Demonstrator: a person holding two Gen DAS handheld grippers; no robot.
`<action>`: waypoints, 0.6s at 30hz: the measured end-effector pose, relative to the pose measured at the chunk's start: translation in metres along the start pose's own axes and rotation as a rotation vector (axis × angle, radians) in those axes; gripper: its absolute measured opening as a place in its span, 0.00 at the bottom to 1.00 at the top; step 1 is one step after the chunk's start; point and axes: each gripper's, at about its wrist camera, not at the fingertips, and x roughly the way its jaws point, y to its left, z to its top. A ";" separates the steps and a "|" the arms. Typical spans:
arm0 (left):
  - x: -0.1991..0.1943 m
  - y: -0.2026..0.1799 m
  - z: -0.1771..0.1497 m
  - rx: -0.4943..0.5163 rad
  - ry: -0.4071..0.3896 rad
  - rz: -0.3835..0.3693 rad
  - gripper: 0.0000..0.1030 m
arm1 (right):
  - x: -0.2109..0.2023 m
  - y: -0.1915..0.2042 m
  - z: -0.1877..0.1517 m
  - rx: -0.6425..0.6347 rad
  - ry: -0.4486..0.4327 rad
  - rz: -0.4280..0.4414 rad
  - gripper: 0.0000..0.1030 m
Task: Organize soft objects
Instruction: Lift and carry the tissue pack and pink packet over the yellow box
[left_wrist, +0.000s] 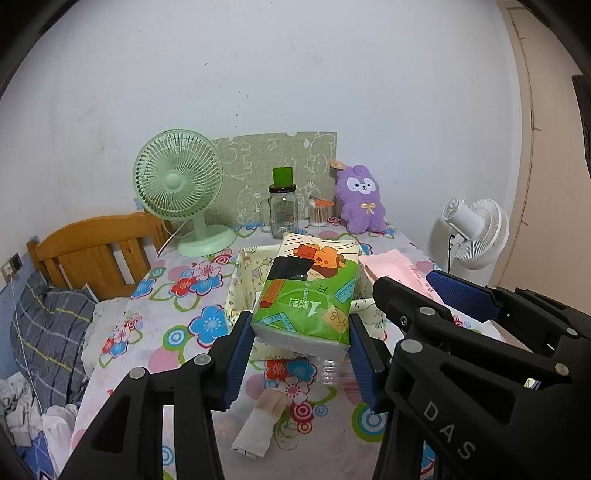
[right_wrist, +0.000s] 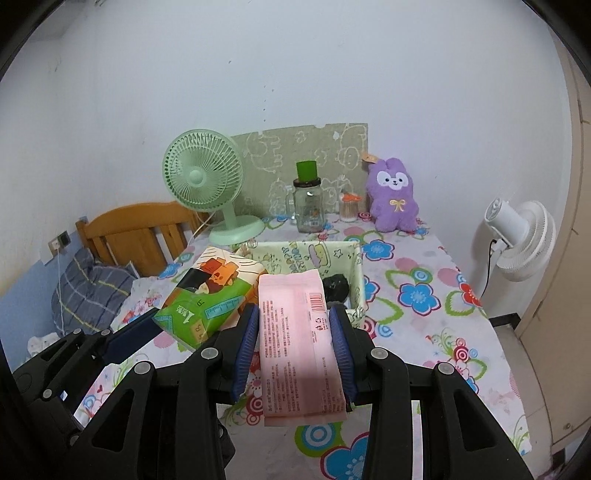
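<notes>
The bench (right_wrist: 424, 266) carries an open box (right_wrist: 356, 273), evidently the bin for soft goods. Above its near rim, a green tissue pack (left_wrist: 306, 295) is clamped across its width by the left gripper (left_wrist: 301, 354), long axis pointing far. Right of it, a pink pack (right_wrist: 295, 332) is likewise gripped by the right gripper (right_wrist: 293, 347), pointing boxward.

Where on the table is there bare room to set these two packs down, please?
The flowered cloth right of the fabric box, toward the white fan, is bare. The back edge is crowded: green fan, glass jar, purple plush. The box already holds something dark.
</notes>
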 end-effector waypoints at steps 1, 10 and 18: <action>0.001 0.000 0.001 0.001 -0.002 0.000 0.50 | 0.000 -0.001 0.001 0.001 -0.003 0.000 0.41; 0.011 -0.002 0.012 0.006 -0.016 0.008 0.50 | 0.010 -0.004 0.013 0.005 -0.018 -0.001 0.41; 0.022 0.000 0.020 -0.001 -0.022 0.006 0.50 | 0.022 -0.007 0.021 0.007 -0.024 0.001 0.41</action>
